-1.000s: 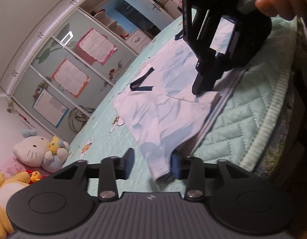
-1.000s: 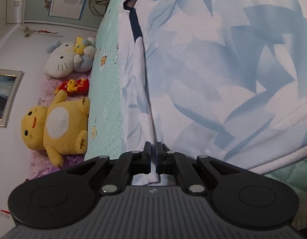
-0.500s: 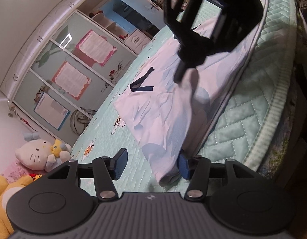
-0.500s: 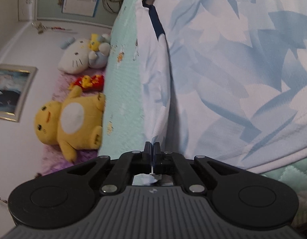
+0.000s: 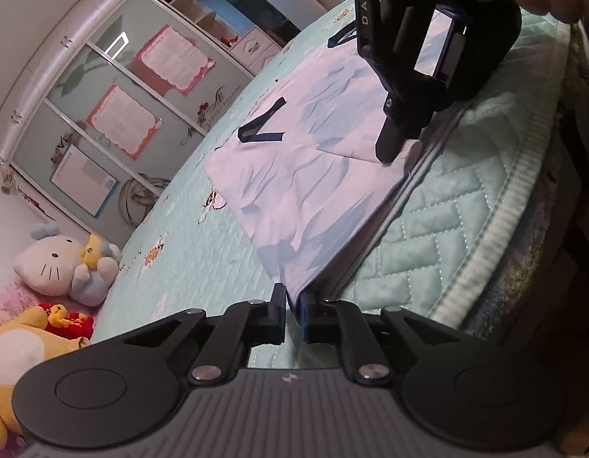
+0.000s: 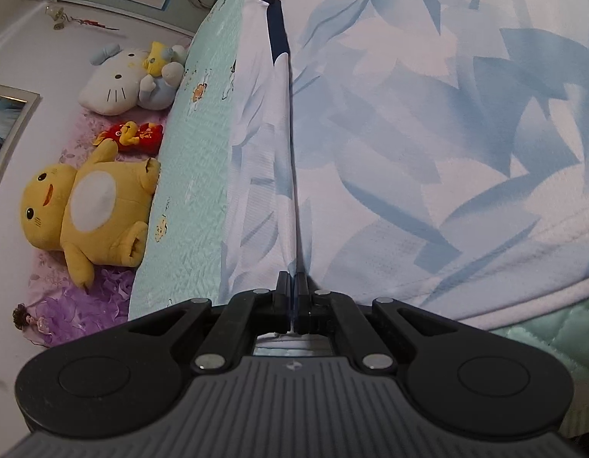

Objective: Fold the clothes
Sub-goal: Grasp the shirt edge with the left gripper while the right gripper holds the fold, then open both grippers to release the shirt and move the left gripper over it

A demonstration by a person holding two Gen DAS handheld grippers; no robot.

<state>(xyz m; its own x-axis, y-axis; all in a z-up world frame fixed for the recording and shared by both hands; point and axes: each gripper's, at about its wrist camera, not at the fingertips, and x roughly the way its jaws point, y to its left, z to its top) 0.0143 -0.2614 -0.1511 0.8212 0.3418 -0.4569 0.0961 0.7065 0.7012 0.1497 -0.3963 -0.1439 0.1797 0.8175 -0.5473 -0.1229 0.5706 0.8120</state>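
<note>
Shirt gripped at 2 hem points, fold not yet finished

The left gripper (image 5: 292, 315) is closing on the shirt (image 5: 313, 175) hem; the right gripper (image 6: 293, 301) is clenched on it. The shirt lies on the bed (image 5: 439, 236), 1 side folded.

Shirt (image 5: 313, 175) was white with a pale blue leaf-like print; its V-neck trim (image 5: 262, 129) was dark navy. Quilt (image 5: 447, 221) under it was mint green, stitched in a chevron pattern, with small orange cartoon motifs on the far area and a lighter ribbed edge. Both grippers were black with grey ribbed bodies; the left gripper (image 5: 292, 316) carried a blue pad on one finger. Cat plush (image 6: 115, 84) was white, holding a pale blue and yellow doll. Bear-like plush (image 6: 92, 198) was yellow with a white belly. Small plush (image 6: 132, 137) was red with yellow. Wardrobe door posters (image 5: 172, 59) were pink-bordered.
</note>
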